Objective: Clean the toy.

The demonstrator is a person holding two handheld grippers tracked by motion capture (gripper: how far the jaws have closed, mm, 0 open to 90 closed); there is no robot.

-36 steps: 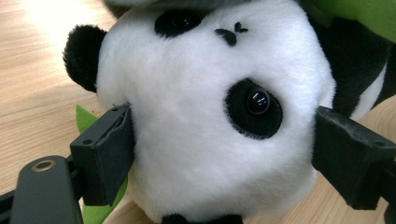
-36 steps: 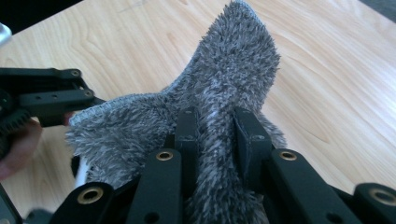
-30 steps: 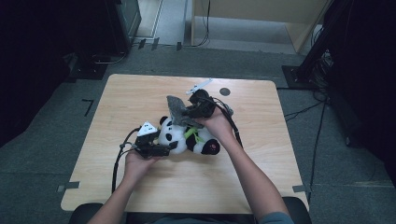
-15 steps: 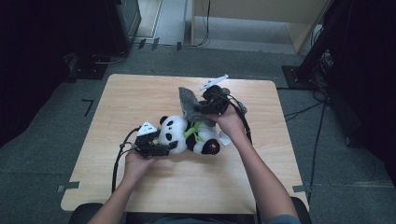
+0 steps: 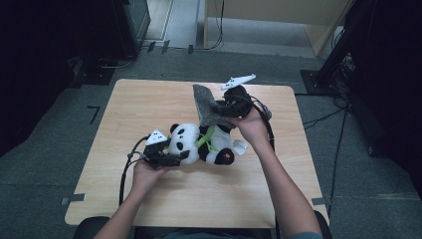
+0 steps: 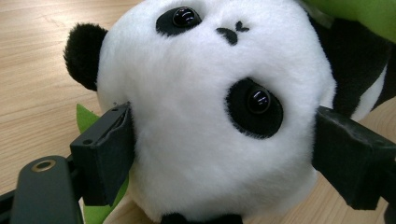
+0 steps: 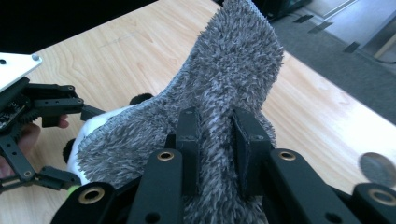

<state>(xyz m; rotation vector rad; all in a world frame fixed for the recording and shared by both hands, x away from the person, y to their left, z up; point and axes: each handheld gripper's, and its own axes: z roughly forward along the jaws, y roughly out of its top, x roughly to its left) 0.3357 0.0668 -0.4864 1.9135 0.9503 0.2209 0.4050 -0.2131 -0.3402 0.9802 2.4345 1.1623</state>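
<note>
Panda plush (image 5: 201, 144) lies on its side near the middle of the table (image 5: 149, 104); short soft pile, white head and belly, black ears, eye patches and limbs, glossy black bead eyes, small stitched nose; a bright green strap or scarf w/ a flat felt look crosses its chest. Long axis runs roughly left-right across the table in the high view: round head toward the left gripper (image 5: 166, 158), feet toward the right, one foot showing a pink sole patch. In the left gripper view the face (image 6: 219, 93) is upside down, nose at top of frame.

Left gripper: jaws stand wide, one matte black pad on each side of the head, pressing into the fur at both cheeks, so it has hold of the panda by the head; a green felt bit shows under the left pad.

Grey cloth (image 5: 208, 105): shaggy, long-fibre pile, mixed light and dark grey, floppy; one end raised above the panda's body, standing up as a curved flap, the lower part draped down onto the plush.

Right gripper (image 5: 230, 105): jaws nearly together, pinching a fold of the grey cloth (image 7: 219, 116) btw. the two black pads; held above the table, just beyond the panda.

Table: pale wood-grain top, rounded corners, smooth; a small round metal disc (image 7: 377, 169) lies on it.
</note>
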